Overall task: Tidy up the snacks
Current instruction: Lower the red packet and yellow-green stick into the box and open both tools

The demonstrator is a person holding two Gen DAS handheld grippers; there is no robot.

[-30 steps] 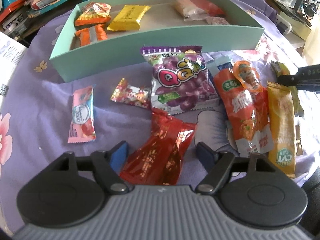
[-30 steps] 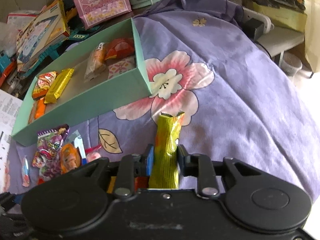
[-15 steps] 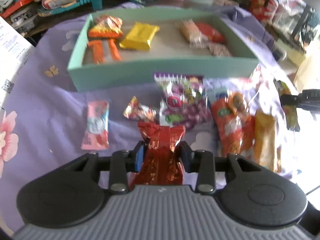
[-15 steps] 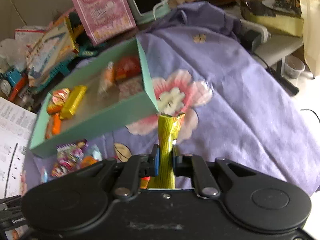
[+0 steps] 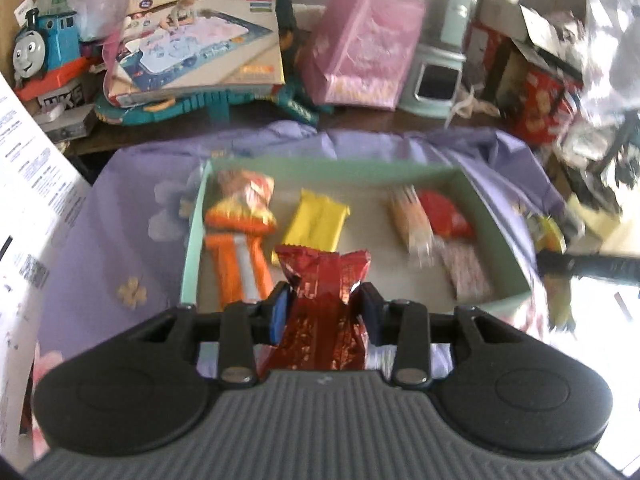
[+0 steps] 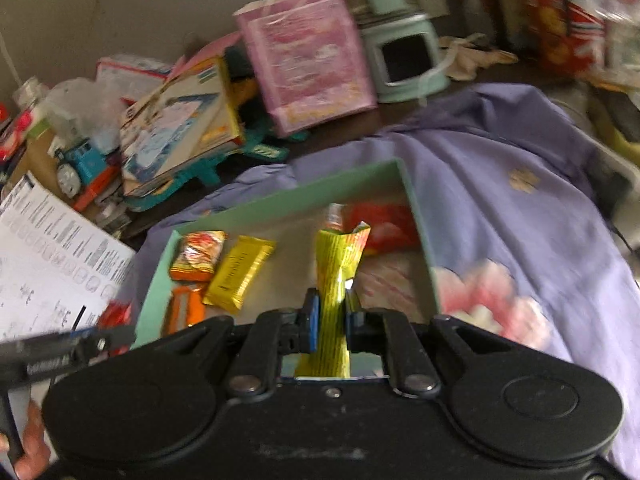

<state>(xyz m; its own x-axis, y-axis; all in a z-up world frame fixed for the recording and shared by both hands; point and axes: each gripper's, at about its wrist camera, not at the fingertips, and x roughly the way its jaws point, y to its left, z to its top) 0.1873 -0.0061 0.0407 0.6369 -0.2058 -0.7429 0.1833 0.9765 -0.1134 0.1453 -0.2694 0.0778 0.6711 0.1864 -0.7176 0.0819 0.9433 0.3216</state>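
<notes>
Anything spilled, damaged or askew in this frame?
Nothing stands out. The left tongs hold a red packet and the right tongs a yellow-green packet, both intact, over the green box, whose snacks lie loosely inside.

The left tool has a ribbed grey plastic body, two round black housings, black linkage arms with silver screw heads, and blue pads on its fingers. The right tool is all black, scuffed, with matching silver screws and blue pads. Bare skin of a hand shows at the lower-left edge.
</notes>
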